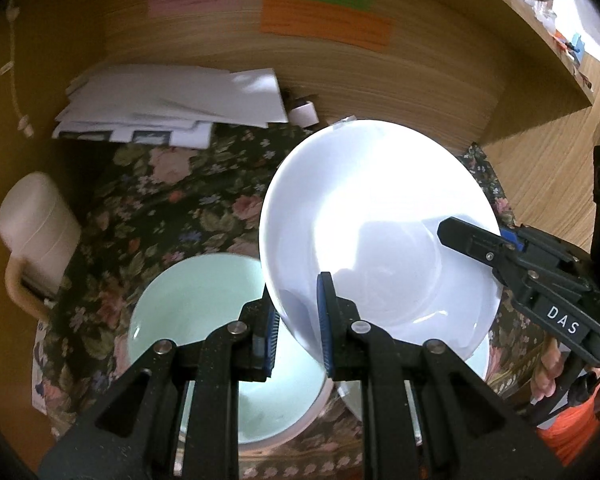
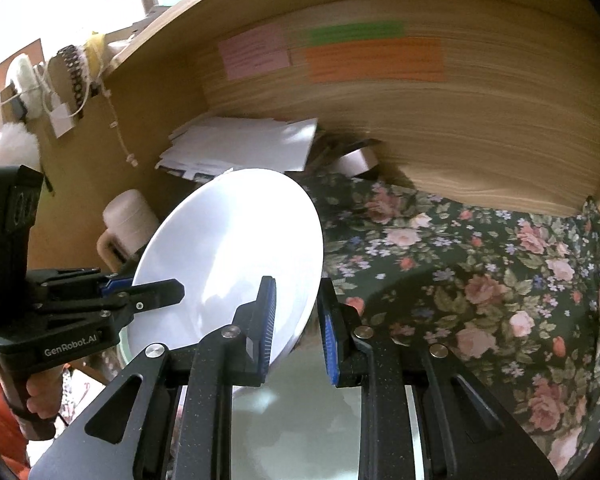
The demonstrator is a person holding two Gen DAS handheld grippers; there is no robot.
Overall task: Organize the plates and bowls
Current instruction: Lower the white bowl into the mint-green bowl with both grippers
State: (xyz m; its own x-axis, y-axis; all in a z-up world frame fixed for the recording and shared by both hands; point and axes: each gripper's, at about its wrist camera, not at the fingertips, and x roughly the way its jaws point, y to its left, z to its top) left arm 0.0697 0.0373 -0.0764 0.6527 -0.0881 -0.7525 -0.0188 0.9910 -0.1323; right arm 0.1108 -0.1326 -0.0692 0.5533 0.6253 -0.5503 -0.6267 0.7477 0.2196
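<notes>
A white plate [image 1: 380,232] hangs tilted above the floral cloth, held from both sides. My left gripper [image 1: 298,308] is shut on its near left rim, blue pads pressing both faces. My right gripper [image 1: 460,236] reaches in from the right, one finger lying across the plate's top face. In the right wrist view the white plate [image 2: 228,252] stands tilted; my right gripper [image 2: 296,292] is shut on its right rim and my left gripper [image 2: 168,292] clamps the left rim. A pale green bowl [image 1: 204,312] sits on the cloth under the plate. More white crockery [image 1: 480,360] shows beneath, mostly hidden.
A floral cloth [image 2: 480,280] covers the wooden shelf floor. At the back lie a stack of papers [image 1: 172,108] and a tape roll [image 1: 304,114]. A cream container with a handle [image 1: 36,232] stands at the left. Coloured notes [image 1: 324,20] stick to the wooden back wall.
</notes>
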